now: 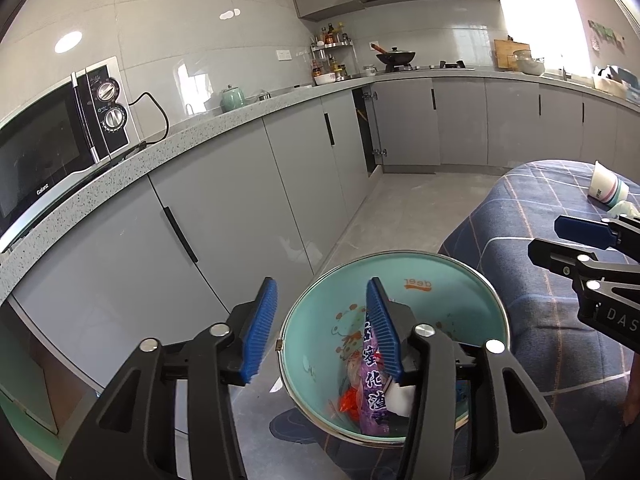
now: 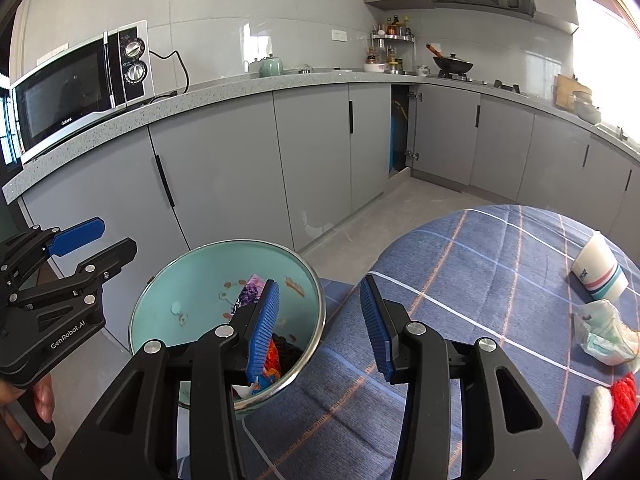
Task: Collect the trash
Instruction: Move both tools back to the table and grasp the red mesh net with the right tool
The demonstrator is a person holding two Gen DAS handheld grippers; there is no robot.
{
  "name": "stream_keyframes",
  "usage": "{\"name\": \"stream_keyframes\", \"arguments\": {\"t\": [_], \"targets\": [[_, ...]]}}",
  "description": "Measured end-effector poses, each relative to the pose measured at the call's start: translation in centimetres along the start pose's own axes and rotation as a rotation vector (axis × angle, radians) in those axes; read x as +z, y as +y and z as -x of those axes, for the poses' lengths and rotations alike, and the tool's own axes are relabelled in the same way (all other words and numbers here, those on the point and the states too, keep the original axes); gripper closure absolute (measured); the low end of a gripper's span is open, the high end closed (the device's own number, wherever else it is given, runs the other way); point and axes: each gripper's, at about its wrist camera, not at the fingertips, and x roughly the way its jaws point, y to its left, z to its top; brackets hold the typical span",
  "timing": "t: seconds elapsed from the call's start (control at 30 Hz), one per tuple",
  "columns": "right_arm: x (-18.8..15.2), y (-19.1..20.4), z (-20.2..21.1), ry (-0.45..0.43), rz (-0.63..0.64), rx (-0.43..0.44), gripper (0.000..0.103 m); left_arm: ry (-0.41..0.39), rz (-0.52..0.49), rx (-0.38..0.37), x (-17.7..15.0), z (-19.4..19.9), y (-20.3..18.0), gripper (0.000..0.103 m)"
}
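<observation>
A teal trash bin (image 1: pixel 460 300) with a metal rim stands on the floor beside the table; it also shows in the right wrist view (image 2: pixel 192 280). It holds a purple wrapper (image 1: pixel 372 384), orange scraps and white paper. My left gripper (image 1: pixel 324 332) is open and empty above the bin's near left rim. My right gripper (image 2: pixel 320 328) is open and empty over the bin's right rim and the table edge. A paper cup (image 2: pixel 600 268) lies on its side on the blue checked tablecloth (image 2: pixel 480 280), next to a crumpled face mask (image 2: pixel 604 332) and a red and white item (image 2: pixel 612 412).
Grey kitchen cabinets (image 1: pixel 224 208) run along the left and back under a speckled counter with a microwave (image 1: pixel 52 140). One cabinet door (image 1: pixel 366 128) at the corner stands open. Grey floor lies between cabinets and table.
</observation>
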Motion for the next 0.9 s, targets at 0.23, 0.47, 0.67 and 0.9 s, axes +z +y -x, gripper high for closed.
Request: {"name": "stream_keyframes", "arguments": {"t": [0.23,0.47,0.67,0.9], "targets": [[-0.3,-1.2,2.1,-0.014,-0.006,-0.028,0.059,-0.010,-0.021,-0.014,0.2,0.7,-1.2,0.050],[-2.6,-4.9,7.1,-0.030,-0.006,-0.110,0.054,-0.039,-0.064,-0.075,0.7,2.3,-4.4,0.039],[-5.9,-11.0,11.3,-0.009,-0.069,-0.231,0.054,-0.037,-0.130,-0.160,0.5,3.1,-10.2,0.038],[-10.1,-19.4,14.1,0.065,-0.184,-0.384,0.054,-0.049,-0.195,-0.250,0.8,4.3,-17.0,0.033]]}}
